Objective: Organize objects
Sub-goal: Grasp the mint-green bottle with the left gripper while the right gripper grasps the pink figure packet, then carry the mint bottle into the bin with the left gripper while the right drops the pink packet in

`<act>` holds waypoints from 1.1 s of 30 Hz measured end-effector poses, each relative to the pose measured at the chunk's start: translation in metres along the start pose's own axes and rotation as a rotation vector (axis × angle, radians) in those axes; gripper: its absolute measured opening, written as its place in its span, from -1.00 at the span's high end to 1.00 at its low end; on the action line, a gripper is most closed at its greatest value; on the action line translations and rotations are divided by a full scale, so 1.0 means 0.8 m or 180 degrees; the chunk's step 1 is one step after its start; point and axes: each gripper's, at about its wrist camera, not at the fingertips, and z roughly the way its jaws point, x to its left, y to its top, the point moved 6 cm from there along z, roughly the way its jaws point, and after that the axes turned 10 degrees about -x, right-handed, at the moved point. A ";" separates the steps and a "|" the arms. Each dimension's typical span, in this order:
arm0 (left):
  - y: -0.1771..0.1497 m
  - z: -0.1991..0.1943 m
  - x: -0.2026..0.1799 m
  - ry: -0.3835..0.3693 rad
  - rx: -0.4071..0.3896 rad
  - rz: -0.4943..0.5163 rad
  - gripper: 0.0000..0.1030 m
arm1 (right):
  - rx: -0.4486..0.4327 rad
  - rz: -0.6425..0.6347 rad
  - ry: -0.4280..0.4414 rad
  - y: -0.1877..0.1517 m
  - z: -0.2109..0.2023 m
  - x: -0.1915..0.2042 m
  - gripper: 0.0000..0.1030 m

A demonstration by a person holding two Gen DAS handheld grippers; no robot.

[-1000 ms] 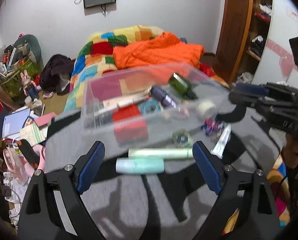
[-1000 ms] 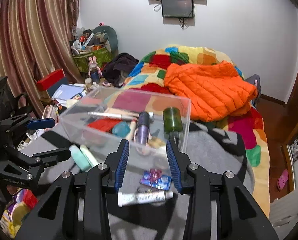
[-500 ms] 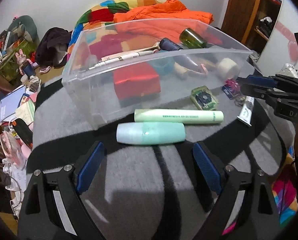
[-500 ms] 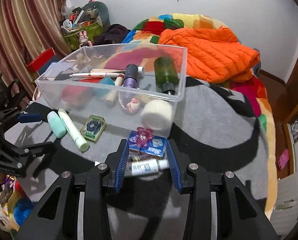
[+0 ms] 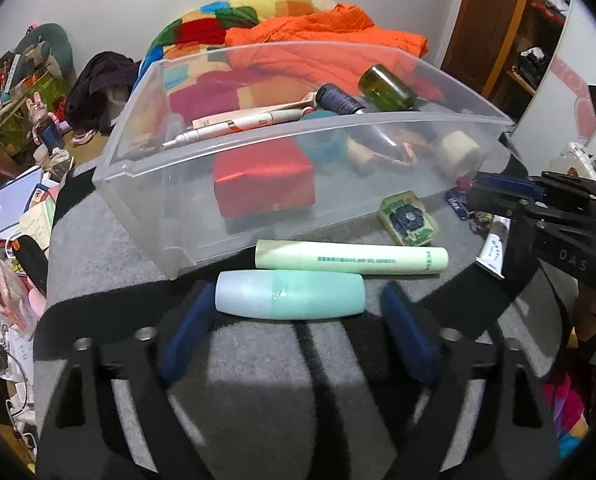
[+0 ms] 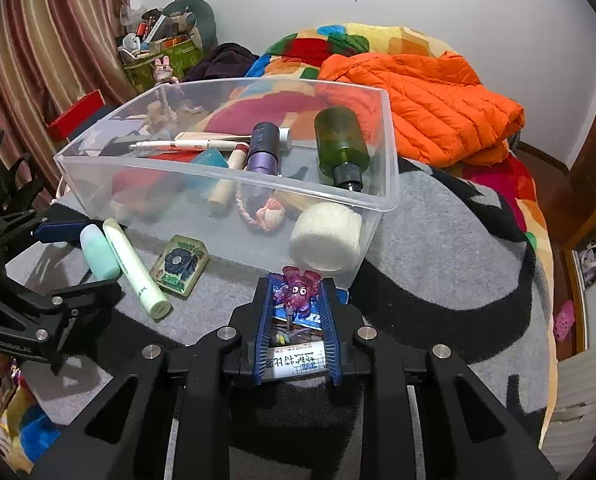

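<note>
Both grippers had been lowered toward the grey mat since a second earlier, as their jaws were seen closing. The right gripper (image 6: 296, 322) was pictured drawing narrowly in on a blue packet (image 6: 298, 312) topped by a pink toy figure (image 6: 298, 289), just before the clear bin (image 6: 381, 196); whether the pads were pressing could not be told. The left gripper (image 5: 296, 334) was shown wide, bracketing a mint bottle (image 5: 290, 295) lengthwise without contact. A white tube (image 6: 292, 362) lying between the right jaws could have been pinched along. The rounded bottle might have been squeezed out endwise against the pale green tube (image 5: 351, 257).
</note>
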 end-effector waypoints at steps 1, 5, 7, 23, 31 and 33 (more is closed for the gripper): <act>-0.001 -0.002 0.000 0.0029 -0.0012 0.0018 -0.43 | -0.0032 0.0013 0.0014 0.001 -0.003 0.000 0.67; -0.008 -0.013 0.004 0.0018 -0.0094 -0.0022 -0.42 | -0.0132 0.0079 0.0083 0.004 -0.017 0.001 0.67; -0.011 -0.019 0.006 0.0024 -0.0127 -0.0058 -0.42 | -0.0179 0.0090 0.0093 0.007 -0.025 0.003 0.67; 0.020 -0.105 0.021 0.0157 -0.0724 -0.0197 -0.42 | -0.0829 0.0322 0.0040 0.062 -0.112 -0.007 0.67; 0.063 -0.136 0.022 0.0149 -0.1035 -0.0219 -0.42 | -0.1100 0.0304 0.0049 0.104 -0.137 -0.003 0.67; 0.075 -0.138 0.021 0.0168 -0.1086 -0.0192 -0.42 | -0.1180 0.0284 0.0046 0.118 -0.142 0.001 0.67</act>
